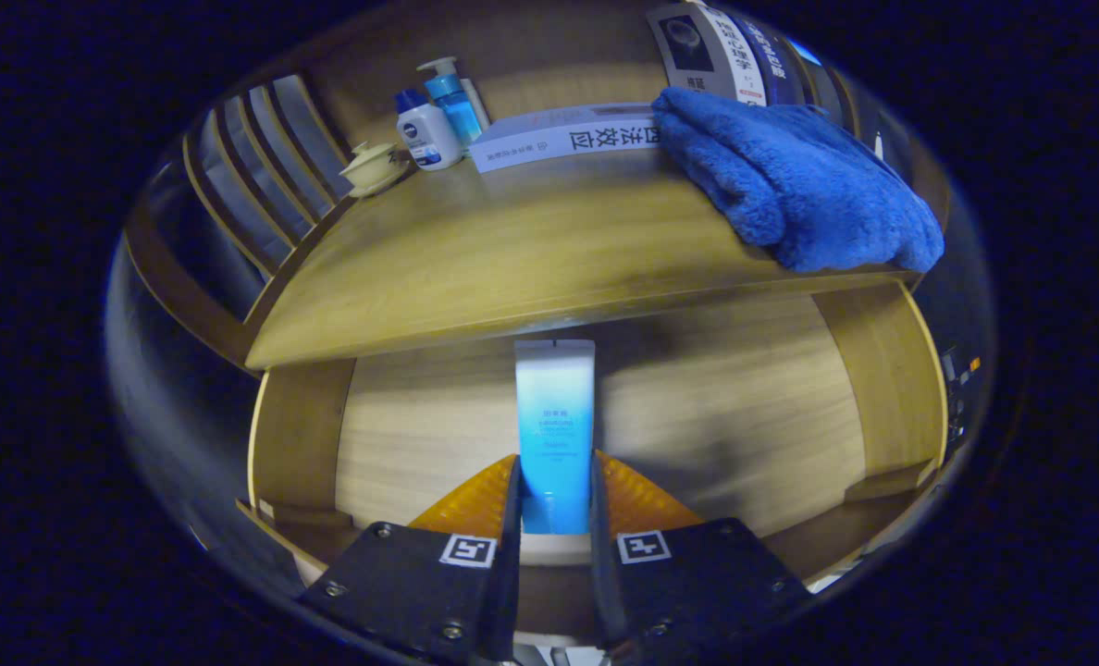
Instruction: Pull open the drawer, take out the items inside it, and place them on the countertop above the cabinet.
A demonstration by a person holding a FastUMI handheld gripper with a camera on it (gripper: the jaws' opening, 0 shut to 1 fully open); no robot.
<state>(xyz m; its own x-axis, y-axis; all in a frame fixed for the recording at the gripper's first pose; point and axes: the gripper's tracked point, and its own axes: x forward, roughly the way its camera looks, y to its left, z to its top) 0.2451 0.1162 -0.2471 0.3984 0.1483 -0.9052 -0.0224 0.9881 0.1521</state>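
A blue and white tube (555, 421) stands lengthwise between my fingers, and my gripper (555, 481) is shut on its lower end. It hangs over the open wooden drawer (753, 416), whose pale floor shows on both sides of it. The tube's crimped top reaches up to the front edge of the countertop (512, 268) above the cabinet. The drawer's side walls (295, 435) frame the fingers left and right.
On the countertop a blue fluffy cloth (790, 180) lies at the right front corner. Further back lie a flat book (563, 134), two pump bottles (438, 116) and a small lidded cup (371, 166). Upright books (716, 46) stand behind the cloth. Wooden slats (253, 176) run along the left.
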